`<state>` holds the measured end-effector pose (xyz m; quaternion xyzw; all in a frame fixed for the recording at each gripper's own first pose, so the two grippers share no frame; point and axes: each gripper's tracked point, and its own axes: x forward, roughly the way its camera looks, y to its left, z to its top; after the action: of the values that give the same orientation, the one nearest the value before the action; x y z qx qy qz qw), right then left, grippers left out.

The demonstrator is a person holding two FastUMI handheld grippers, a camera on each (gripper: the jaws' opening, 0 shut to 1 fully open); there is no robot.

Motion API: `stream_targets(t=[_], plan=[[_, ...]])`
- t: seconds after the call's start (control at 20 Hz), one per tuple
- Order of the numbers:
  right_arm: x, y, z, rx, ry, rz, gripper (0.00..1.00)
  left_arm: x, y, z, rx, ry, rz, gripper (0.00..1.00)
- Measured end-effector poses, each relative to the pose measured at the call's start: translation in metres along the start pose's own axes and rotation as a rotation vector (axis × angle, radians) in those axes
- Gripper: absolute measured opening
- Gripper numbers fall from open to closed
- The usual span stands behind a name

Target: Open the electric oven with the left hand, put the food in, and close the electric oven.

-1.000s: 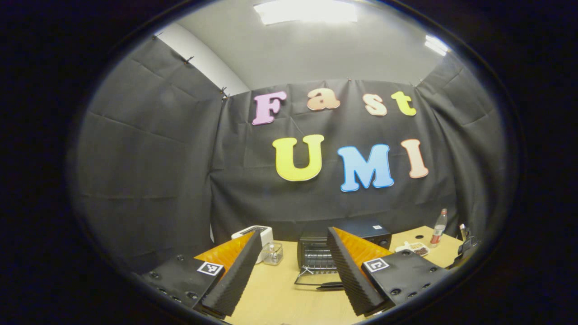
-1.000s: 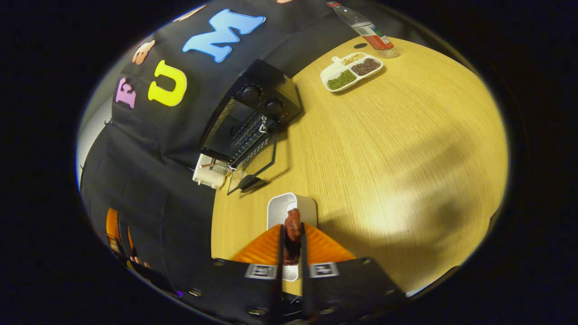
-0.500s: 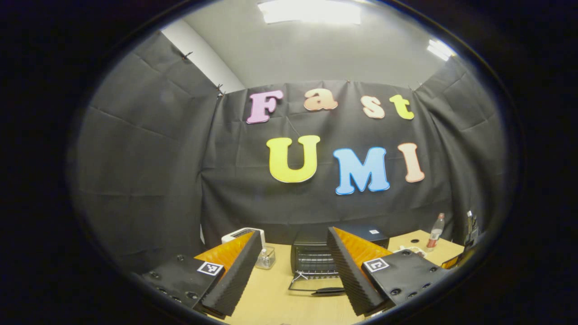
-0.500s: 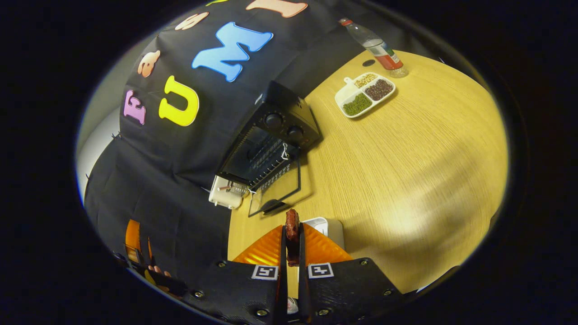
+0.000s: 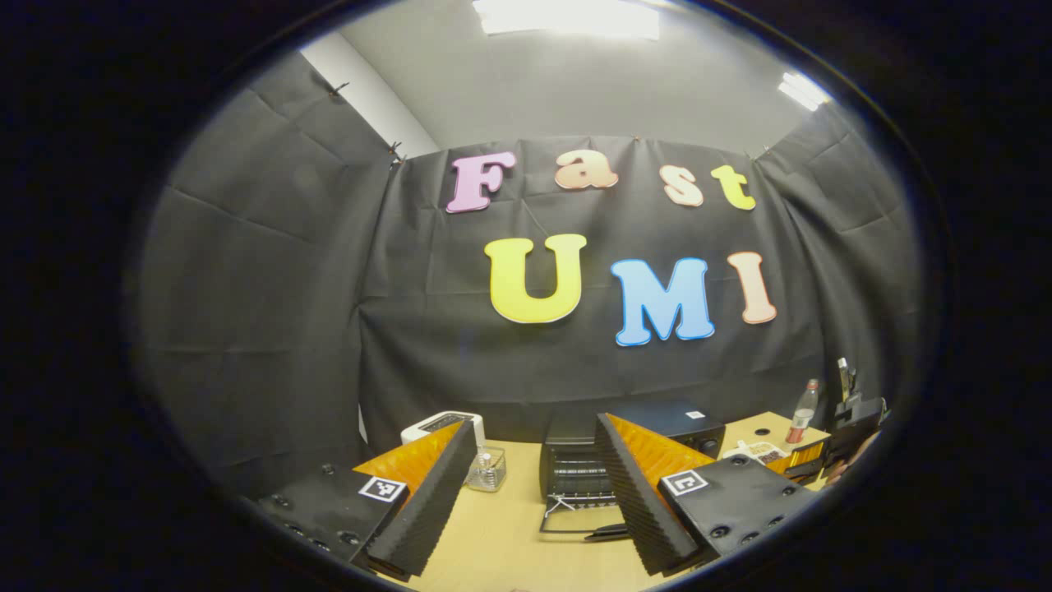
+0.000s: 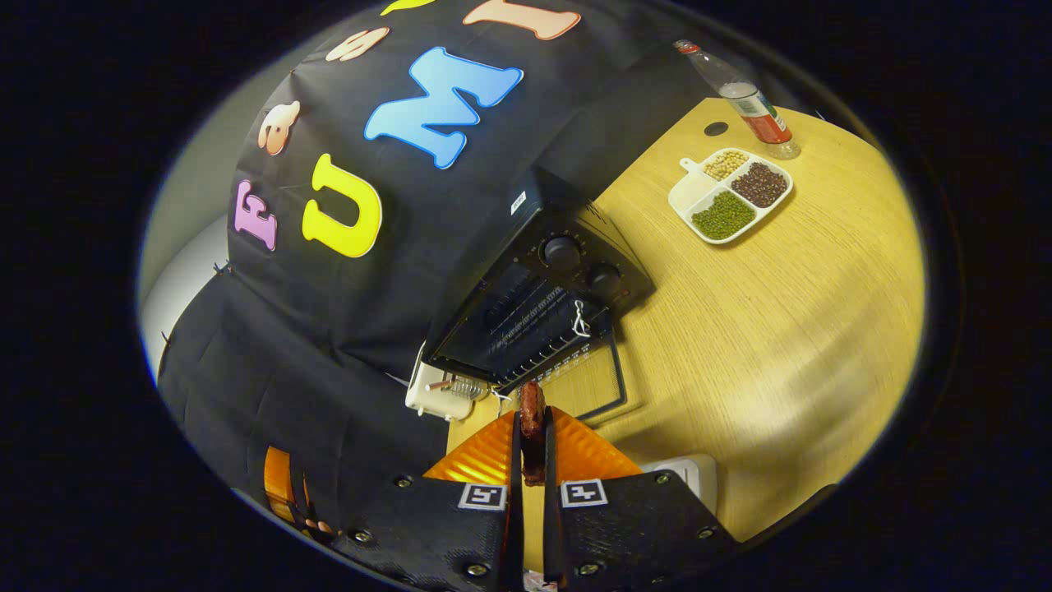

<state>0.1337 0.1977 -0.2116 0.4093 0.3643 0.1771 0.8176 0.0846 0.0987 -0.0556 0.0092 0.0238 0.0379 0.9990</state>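
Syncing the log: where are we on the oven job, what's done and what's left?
Done: the electric oven stands open, its door folded down onto the table. In hand: the right gripper is shut on the food and points it at the open oven, short of the cavity. The left gripper is open and holds nothing. Left: set the food on the rack, then close the door.
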Motion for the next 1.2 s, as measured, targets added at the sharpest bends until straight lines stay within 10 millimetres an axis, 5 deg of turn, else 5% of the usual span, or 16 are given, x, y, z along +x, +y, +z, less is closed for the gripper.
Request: stream_targets(t=[0.45, 0.85, 1.2], plan=[[0.090, 0.029, 0.021, -0.012, -0.108, 0.009, 0.10, 0.026, 0.057, -0.027, 0.011, 0.059, 0.061, 1.00], [0.159, 0.043, 0.025, -0.030, -0.158, 0.037, 0.10, 0.016, 0.097, -0.042, 0.072, 0.103, 0.133, 1.00], [0.185, 0.031, 0.031, -0.116, -0.176, 0.002, 0.10, 0.006, 0.108, -0.049, 0.091, 0.134, 0.177, 1.00]])
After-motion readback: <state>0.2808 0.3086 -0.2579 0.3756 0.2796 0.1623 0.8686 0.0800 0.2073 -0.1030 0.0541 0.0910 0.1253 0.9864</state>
